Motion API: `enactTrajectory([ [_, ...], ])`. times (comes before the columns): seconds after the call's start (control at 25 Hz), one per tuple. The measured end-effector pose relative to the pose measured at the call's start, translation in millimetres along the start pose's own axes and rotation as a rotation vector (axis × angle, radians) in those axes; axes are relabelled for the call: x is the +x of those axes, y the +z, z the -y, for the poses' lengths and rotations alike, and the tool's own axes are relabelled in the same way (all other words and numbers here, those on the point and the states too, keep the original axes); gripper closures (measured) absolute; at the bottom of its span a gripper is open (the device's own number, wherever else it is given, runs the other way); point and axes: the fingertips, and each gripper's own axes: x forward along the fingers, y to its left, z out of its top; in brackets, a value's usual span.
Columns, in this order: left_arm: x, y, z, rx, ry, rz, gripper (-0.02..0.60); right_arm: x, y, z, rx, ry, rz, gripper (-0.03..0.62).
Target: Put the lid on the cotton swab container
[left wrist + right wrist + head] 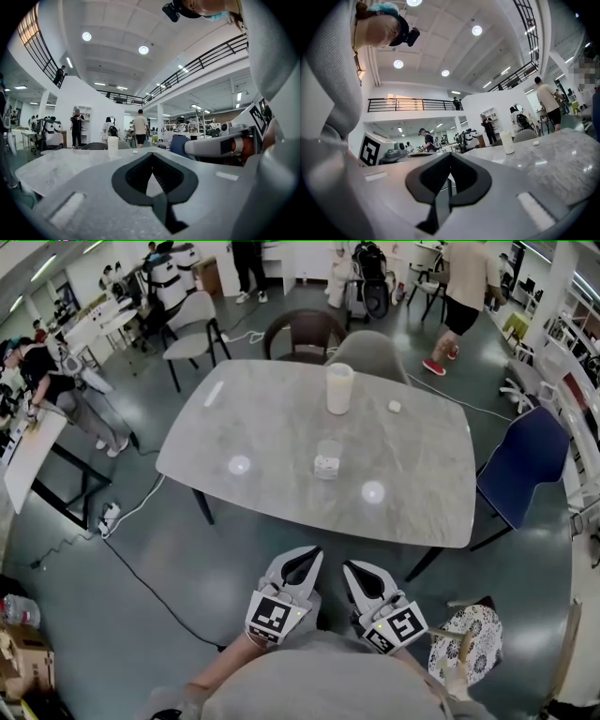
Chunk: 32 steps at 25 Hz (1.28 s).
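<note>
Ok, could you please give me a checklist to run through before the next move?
1. Left gripper empty, fingers shut: ok.
2. Right gripper empty, fingers shut: ok.
3. Clear container upright on the table: ok.
4. Part to pick known: cannot tell; a tall white cylinder and a small white piece both stand beyond the container.
5. Grippers over the table: not ok; both hang short of its near edge.

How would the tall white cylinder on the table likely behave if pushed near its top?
The cylinder stands upright and is taller than wide, so it would probably tip rather than slide. Pushed low, it might slide, since the table looks smooth and glossy. Once down, its round body could well roll.
</note>
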Motion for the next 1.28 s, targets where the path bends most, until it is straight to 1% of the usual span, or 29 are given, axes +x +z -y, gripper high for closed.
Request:
enactTrajectory([
  [0.16,10.2,-2.4,-5.5,0.013,-0.006,-0.016,0.583,8.8,0.8,8.6,0.013,0.002,-0.007,0.592],
  [0.36,30.3,3.0,-23.7,0.015,-0.013,-0.011,0.583,22.1,11.9,26.0,-0.003,-0.015,0.009,0.592],
  [0.6,61.2,3.4,-59.0,0.008,-0.013,-0.011,0.583,54.9,17.4,55.1,-0.008,-0.029,0.015,0.592],
  [0.92,109.0,12.0,-108.8,-0.005,-0.037,-0.007,0.583,108.5,26.0,98.4,-0.004,-0.047,0.012,0.592],
  [1.28,147.8,16.1,-157.7,0.0,-0.05,-0.016,0.583,160.5,32.8,131.8,0.015,-0.061,0.01,0.592],
])
